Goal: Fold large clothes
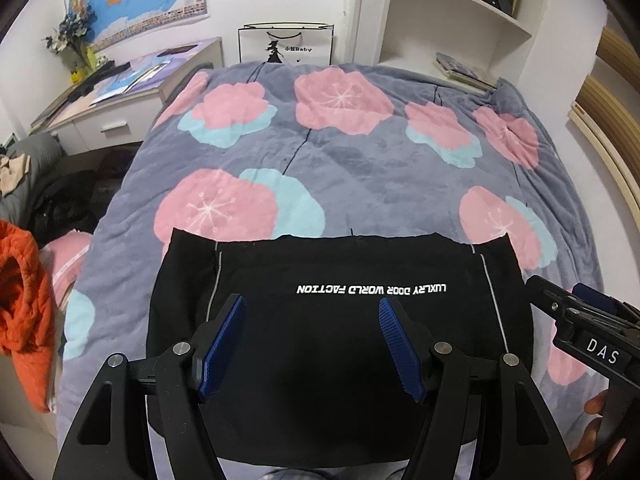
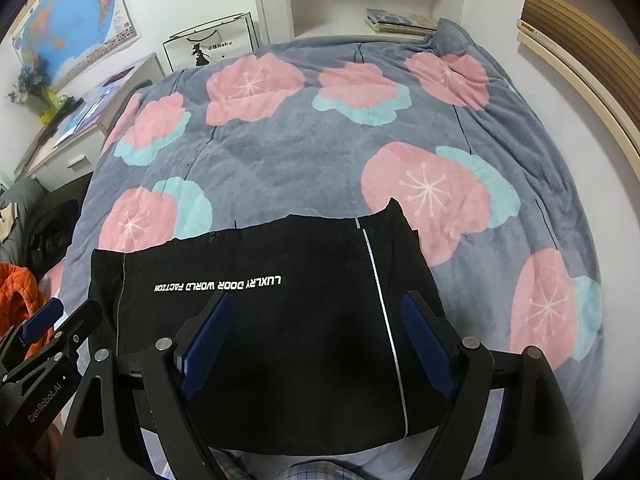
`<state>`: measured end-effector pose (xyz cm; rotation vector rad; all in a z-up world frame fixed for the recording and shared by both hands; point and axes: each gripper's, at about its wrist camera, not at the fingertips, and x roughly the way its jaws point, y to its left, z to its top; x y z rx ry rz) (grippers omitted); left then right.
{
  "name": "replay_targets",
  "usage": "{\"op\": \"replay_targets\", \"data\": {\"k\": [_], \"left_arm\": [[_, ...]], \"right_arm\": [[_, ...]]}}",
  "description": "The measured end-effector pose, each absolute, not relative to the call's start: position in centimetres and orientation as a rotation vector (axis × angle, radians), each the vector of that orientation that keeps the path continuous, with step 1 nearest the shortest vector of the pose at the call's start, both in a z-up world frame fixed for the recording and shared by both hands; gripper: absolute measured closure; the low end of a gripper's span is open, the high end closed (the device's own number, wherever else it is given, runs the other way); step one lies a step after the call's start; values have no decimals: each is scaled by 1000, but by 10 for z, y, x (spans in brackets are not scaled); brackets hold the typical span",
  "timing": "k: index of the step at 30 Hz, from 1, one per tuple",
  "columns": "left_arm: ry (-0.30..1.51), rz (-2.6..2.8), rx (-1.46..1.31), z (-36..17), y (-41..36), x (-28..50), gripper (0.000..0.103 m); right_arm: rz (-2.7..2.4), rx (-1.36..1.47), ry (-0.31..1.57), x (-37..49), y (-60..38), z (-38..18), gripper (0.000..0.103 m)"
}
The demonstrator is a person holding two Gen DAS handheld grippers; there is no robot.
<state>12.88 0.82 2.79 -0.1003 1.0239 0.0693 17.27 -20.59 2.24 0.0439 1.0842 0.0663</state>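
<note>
A black garment point(image 1: 340, 340) with white lettering and thin grey side stripes lies folded into a flat rectangle on the near part of the bed; it also shows in the right wrist view point(image 2: 288, 340). My left gripper point(image 1: 312, 312) hovers over its middle, open and empty, blue pads apart. My right gripper point(image 2: 318, 308) hovers over its right half, open and empty, straddling the grey stripe. The right gripper's side shows at the right edge of the left wrist view point(image 1: 580, 320), and the left gripper's at the left edge of the right wrist view point(image 2: 48, 332).
The bed carries a grey quilt with pink and teal flowers point(image 1: 340, 152). An orange jacket point(image 1: 24, 312) hangs at the left. A desk point(image 1: 120, 92), a white paper bag point(image 1: 286, 44) and shelves point(image 1: 460, 20) stand beyond the bed. A wooden headboard point(image 2: 580, 60) runs along the right.
</note>
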Motion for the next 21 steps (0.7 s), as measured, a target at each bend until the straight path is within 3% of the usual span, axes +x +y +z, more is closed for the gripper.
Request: {"op": "replay_targets", "data": {"k": [21], "left_arm": [[980, 155, -30, 21, 13, 130, 33]], "right_arm": [[74, 30, 1111, 176, -199, 8, 16]]}}
